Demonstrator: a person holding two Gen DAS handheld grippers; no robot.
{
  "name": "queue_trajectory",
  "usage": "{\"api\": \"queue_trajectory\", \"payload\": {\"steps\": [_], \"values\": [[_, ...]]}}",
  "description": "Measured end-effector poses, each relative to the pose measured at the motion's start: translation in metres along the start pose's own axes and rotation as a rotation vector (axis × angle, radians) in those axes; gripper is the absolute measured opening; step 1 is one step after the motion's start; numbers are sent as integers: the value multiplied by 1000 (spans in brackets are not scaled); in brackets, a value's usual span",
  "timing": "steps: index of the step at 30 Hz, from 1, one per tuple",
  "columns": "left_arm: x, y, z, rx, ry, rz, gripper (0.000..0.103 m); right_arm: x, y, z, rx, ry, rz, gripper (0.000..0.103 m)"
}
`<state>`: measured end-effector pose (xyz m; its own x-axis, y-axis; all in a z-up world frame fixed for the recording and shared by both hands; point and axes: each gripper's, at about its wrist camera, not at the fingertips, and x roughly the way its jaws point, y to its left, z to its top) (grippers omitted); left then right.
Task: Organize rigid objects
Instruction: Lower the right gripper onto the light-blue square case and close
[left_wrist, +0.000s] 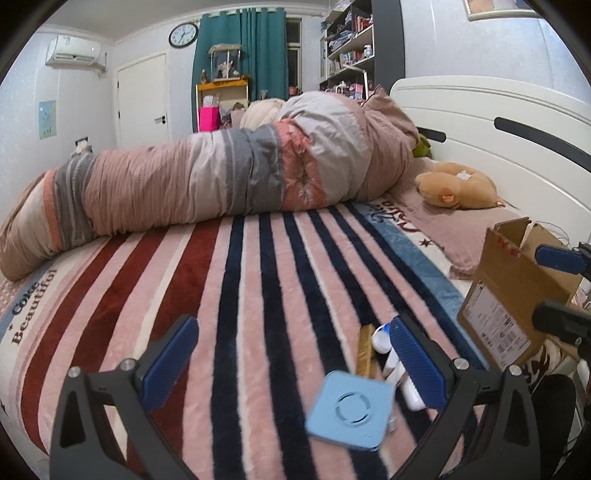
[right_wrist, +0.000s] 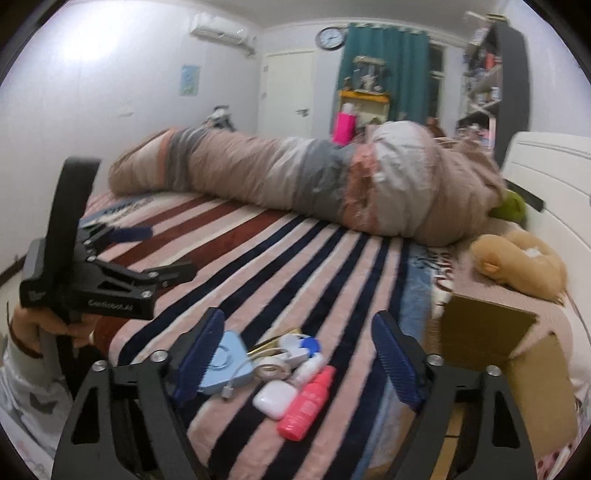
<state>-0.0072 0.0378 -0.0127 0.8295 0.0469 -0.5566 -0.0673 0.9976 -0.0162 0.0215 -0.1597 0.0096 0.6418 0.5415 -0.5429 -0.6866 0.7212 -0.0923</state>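
- Blue square case (left_wrist: 349, 413), white earbud case (right_wrist: 275, 399) and pink bottle (right_wrist: 307, 403) lie clustered on bed (left_wrist: 258, 295).
- Left gripper (left_wrist: 295, 369): wide apart, empty.
- Right gripper (right_wrist: 299, 354): wide apart, empty.
- Cardboard box (left_wrist: 517, 288) beside cluster.

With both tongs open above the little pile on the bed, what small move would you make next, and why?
Probably lower the right tongs onto the pink bottle. It lies nearest at the pile's edge, nothing is held yet, and the open box waits just to the right.
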Motion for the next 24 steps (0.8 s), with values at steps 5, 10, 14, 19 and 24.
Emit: {"api": "queue_trajectory", "payload": {"steps": [5,10,14,19,24], "values": [[18,41,-13,-58,49,-26,103,63,23,-1,-50,146,176,78],[43,70,-24,-110,129,-85,103,129,38,-18,-87,324,281,78],[53,78,-31,-139,170,-125,103,164,41,-29,-104,411,329,81],[56,71,-31,-112,172,-115,103,182,45,-32,-93,474,410,88],[58,68,-32,-105,181,-109,103,185,55,-31,-142,537,476,90]]}}
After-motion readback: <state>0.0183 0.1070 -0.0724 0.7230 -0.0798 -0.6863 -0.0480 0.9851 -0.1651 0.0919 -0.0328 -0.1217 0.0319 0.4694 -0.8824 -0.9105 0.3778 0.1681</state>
